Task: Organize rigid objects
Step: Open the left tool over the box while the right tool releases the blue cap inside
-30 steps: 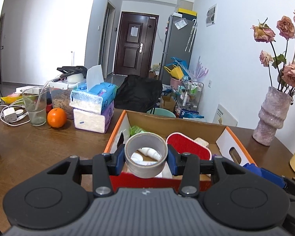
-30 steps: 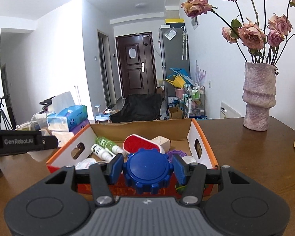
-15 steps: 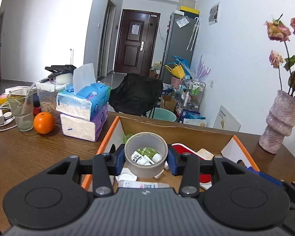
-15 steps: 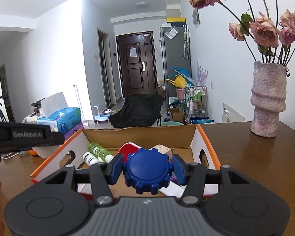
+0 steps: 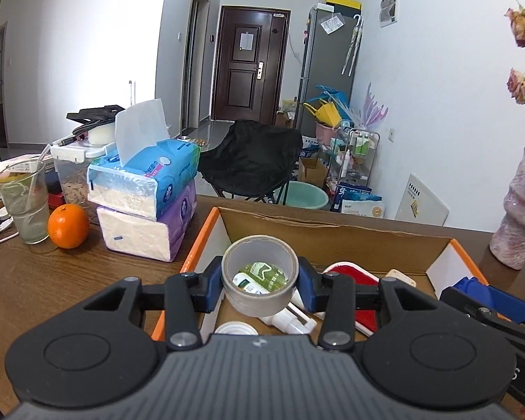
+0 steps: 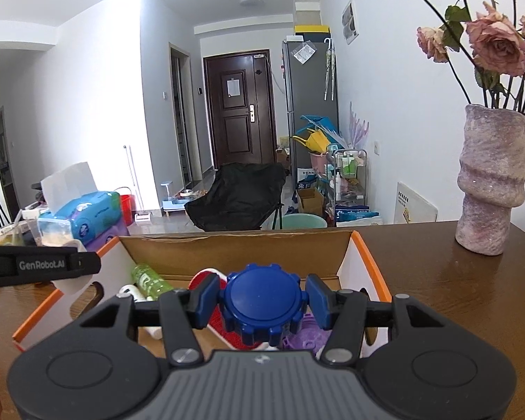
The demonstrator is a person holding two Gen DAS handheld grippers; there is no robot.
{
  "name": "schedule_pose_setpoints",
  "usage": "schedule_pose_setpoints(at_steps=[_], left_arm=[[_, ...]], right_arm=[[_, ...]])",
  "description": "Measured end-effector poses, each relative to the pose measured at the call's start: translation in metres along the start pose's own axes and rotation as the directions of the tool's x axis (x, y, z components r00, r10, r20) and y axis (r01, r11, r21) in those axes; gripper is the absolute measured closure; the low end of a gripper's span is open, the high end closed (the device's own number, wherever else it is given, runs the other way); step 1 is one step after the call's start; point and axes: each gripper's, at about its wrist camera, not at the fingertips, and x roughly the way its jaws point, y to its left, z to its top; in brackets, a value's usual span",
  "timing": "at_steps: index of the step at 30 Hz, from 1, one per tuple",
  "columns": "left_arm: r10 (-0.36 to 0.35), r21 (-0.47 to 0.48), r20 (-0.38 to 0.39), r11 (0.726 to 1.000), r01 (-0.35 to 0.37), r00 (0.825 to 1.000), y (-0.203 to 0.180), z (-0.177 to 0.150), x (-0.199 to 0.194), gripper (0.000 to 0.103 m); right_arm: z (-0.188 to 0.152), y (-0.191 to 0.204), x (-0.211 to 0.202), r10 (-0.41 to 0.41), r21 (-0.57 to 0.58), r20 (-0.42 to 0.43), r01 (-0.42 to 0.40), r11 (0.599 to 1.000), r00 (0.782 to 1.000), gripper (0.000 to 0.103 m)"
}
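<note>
On left gripper (image 6: pixel 42 265), "GenRobot.AI" lettering

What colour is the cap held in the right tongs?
Dark blue cap, clearest in the right wrist view.

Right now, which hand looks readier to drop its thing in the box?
Probably the left. Its gripper holds the tape roll over the cardboard box. The right gripper holds the blue cap nearer the box's front edge.
</note>
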Motion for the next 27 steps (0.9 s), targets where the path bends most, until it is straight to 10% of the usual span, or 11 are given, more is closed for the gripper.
schedule_pose_setpoints(at_steps=[6, 9, 15, 27], left_arm=[[-0.001, 0.036, -0.023, 0.999, 0.002, 1.0, -0.001, 0.001, 0.019, 0.059], [0.002, 0.048, -0.035, 0.999, -0.001, 0.999, 0.0, -0.002, 0.023, 0.04], [0.025, 0.045, 0.002, 0.999, -0.025, 1.0, 0.004, -0.001, 0.015, 0.0], [0.04, 0.059, 0.001, 0.997, -0.04, 0.999, 0.0, 0.003, 0.004, 0.0]], right_arm=[[0.0, 0.001, 0.017, -0.008, -0.025, -0.021, 0.007, 1.0, 1.0, 0.05], [-0.002, -0.001, 0.023, -0.025, -0.04, -0.038, 0.023, 0.999, 0.999, 0.047], [-0.003, -0.008, 0.021, -0.042, -0.037, -0.021, 0.042, 0.998, 0.999, 0.0], [0.003, -0.011, 0.016, -0.038, -0.022, -0.022, 0.038, 0.999, 0.999, 0.0]])
